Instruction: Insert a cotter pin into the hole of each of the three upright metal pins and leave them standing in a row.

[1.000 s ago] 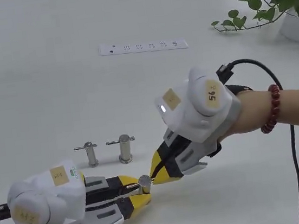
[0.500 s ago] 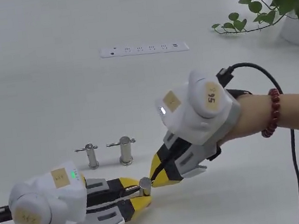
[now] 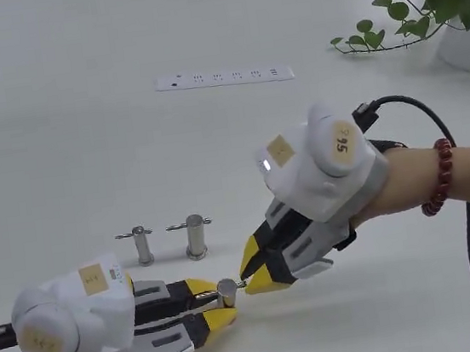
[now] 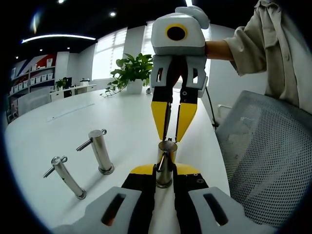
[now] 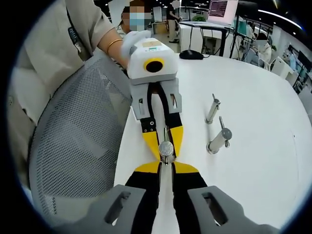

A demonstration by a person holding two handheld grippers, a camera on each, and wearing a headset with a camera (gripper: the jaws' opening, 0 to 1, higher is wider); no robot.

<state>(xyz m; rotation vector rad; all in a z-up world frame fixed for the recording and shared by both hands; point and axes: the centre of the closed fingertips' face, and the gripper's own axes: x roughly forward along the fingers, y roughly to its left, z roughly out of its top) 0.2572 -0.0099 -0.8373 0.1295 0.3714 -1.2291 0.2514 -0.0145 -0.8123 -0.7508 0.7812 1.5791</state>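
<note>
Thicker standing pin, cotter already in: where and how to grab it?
Probably mid-shaft on the thicker pin, below the cotter, coming level from the near side: it stands upright and the cotter sticks out sideways at the top.

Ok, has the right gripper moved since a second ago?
Yes, slightly: against the two standing pins, the right gripper, holding the cotter pin, has shifted right, away from the metal pin in the left gripper.

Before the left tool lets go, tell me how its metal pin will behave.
The metal pin in the left tool looks solid steel: probably stiff, heavy for its size. Tall on a small foot, it likely tips, then rolls.
</note>
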